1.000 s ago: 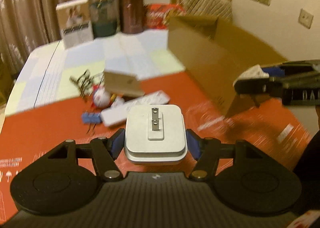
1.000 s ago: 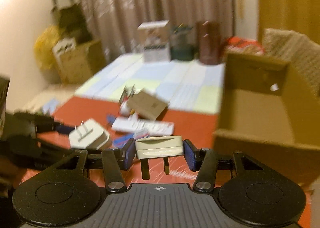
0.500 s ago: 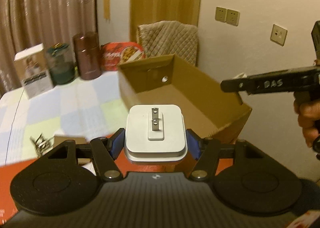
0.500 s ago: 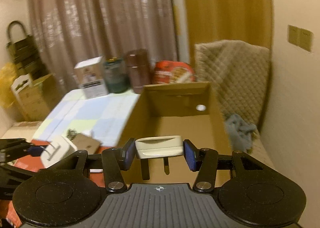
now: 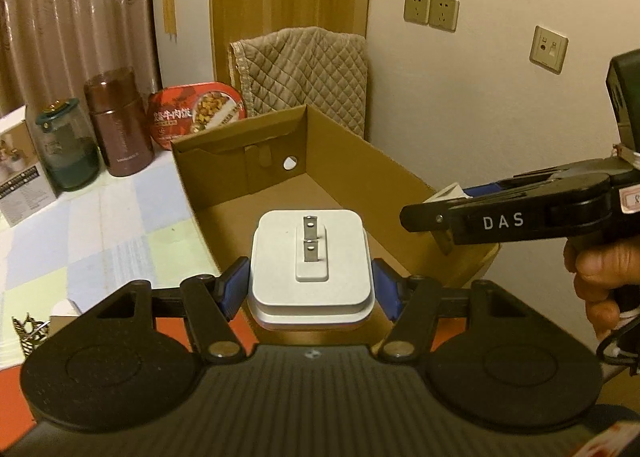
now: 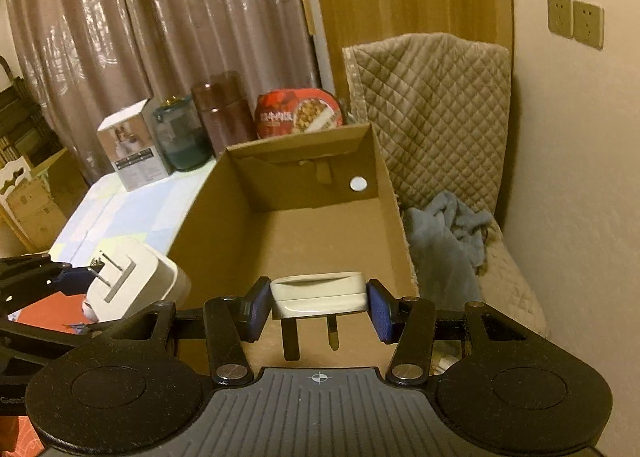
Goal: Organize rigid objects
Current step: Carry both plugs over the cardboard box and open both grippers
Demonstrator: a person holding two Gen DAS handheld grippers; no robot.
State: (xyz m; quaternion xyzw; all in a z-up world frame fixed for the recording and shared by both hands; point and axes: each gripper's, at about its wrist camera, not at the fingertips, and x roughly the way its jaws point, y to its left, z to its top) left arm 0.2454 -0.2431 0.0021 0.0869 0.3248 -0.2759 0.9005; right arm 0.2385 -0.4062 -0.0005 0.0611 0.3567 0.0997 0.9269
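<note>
My left gripper (image 5: 310,285) is shut on a square white charger (image 5: 310,269) with two flat prongs facing up, held over the near left edge of the open cardboard box (image 5: 256,161). My right gripper (image 6: 318,307) is shut on a smaller cream plug adapter (image 6: 319,294) whose pins point down, above the box's (image 6: 304,233) near end. The box floor shows bare cardboard. In the left wrist view the right gripper (image 5: 452,209) reaches in from the right with a hand (image 5: 600,277) on its handle. The right wrist view shows the white charger (image 6: 128,281) at lower left.
A brown flask (image 5: 120,125), a green jar (image 5: 68,145), a white carton (image 5: 20,169) and a red food tray (image 5: 196,117) stand on the checked tablecloth behind the box. A quilted chair (image 6: 432,117) with a grey cloth (image 6: 444,237) sits beyond. Wire clips (image 5: 28,333) lie lower left.
Both grippers have swung from the red mat with scattered items toward the cardboard box, each keeping its plug. The box has come into the centre of both views.
</note>
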